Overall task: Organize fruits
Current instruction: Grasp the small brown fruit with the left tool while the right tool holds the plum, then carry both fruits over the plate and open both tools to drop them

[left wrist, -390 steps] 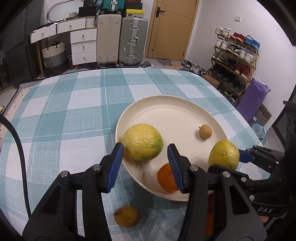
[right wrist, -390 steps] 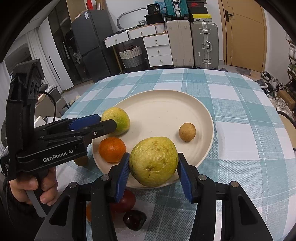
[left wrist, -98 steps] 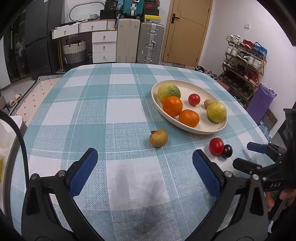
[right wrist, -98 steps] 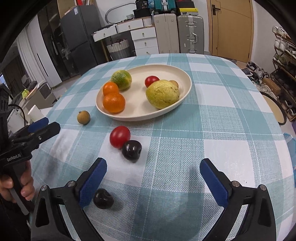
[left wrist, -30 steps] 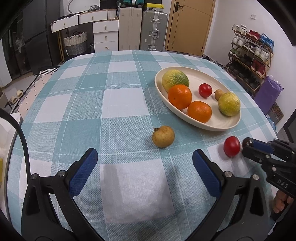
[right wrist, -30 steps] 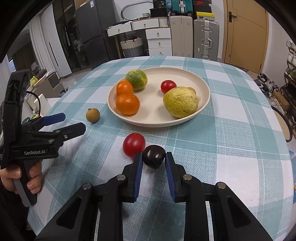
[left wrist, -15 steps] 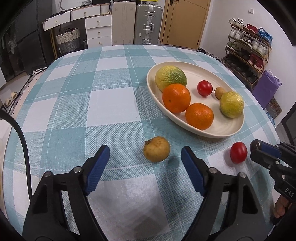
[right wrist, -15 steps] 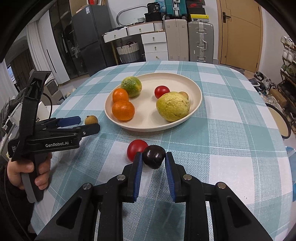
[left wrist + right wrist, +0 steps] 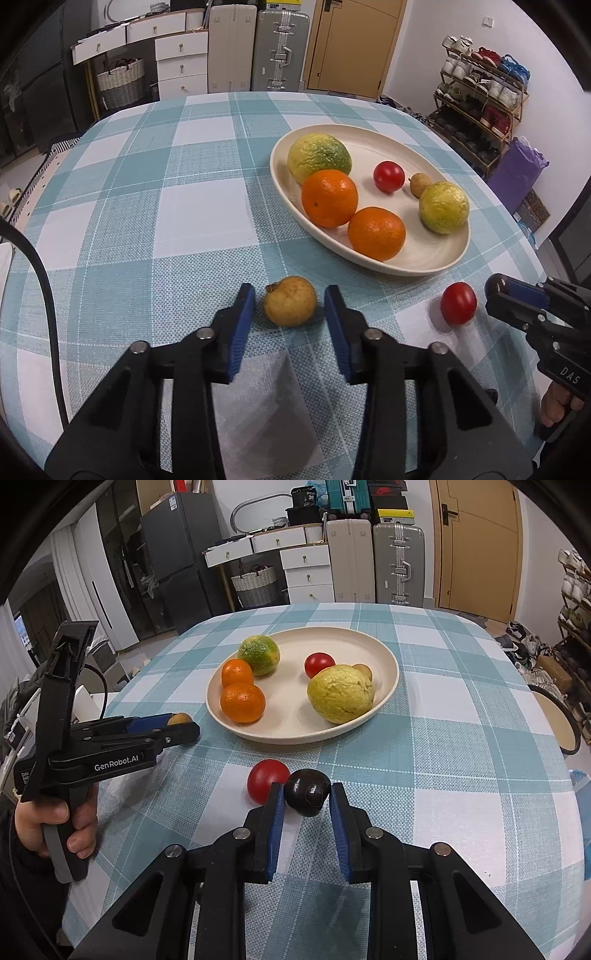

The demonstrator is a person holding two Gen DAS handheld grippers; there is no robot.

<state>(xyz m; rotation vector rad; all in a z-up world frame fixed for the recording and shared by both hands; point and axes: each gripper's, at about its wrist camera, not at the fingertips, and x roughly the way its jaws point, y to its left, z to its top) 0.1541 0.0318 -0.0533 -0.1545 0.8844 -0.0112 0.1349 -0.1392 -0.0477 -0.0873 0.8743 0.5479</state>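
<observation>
Both wrist cams close over table, facing fwd along claws; share plate (image 9: 441, 264) (image 9: 388, 661).

A woven checked cloth (image 9: 192, 206) with a visible coarse weave covers the counter. The plate (image 9: 439, 258) looks matt and smooth, cream-coloured. The oranges (image 9: 376, 232) have dimpled, slightly shiny skin; the yellow-green citrus (image 9: 340, 694) is rough and wrinkled. The red tomato (image 9: 266, 778) and the dark plum (image 9: 307, 792) are smooth and glossy. The brownish fruit (image 9: 290, 301) is dull and speckled. The fingers (image 9: 242, 325) are matt black plastic with blue pads and metal screws.
</observation>
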